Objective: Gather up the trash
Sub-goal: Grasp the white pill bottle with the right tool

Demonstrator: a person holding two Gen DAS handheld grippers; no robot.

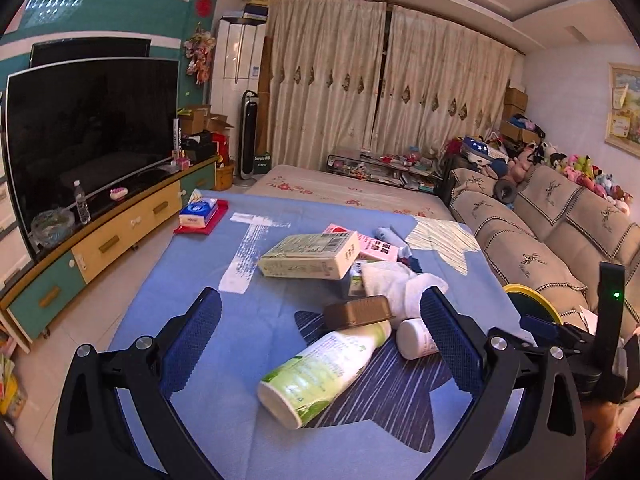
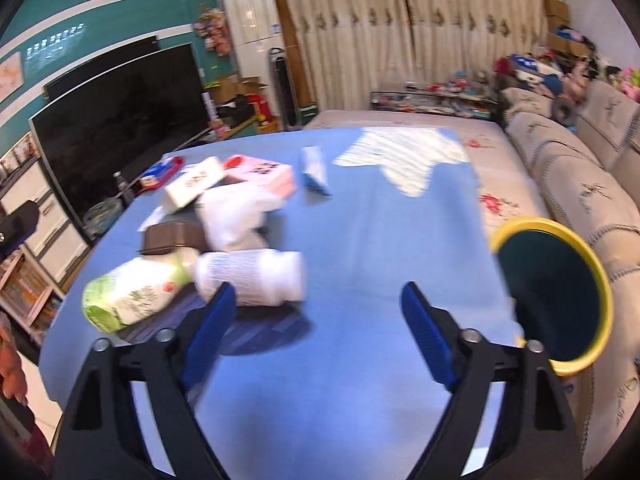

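Note:
A pile of trash lies on a blue cloth-covered table (image 1: 192, 272). It holds a green-and-white bottle (image 1: 320, 372) on its side, a small white pill bottle (image 1: 416, 338), a brown tray (image 1: 358, 312), a white crumpled cloth (image 1: 396, 284), a pale carton (image 1: 310, 256) and a pink carton (image 1: 376, 250). My left gripper (image 1: 322, 322) is open, its fingers either side of the green-and-white bottle, above it. My right gripper (image 2: 316, 308) is open and empty over bare cloth; the pill bottle (image 2: 252, 276) lies by its left finger. A yellow-rimmed bin (image 2: 556, 292) stands at the table's right edge.
A tissue pack (image 1: 198, 214) on a red tray sits at the table's far left corner. A small blue packet (image 2: 316, 172) lies further back. A TV (image 1: 88, 136) on a low cabinet is on the left, a sofa (image 1: 560, 232) on the right.

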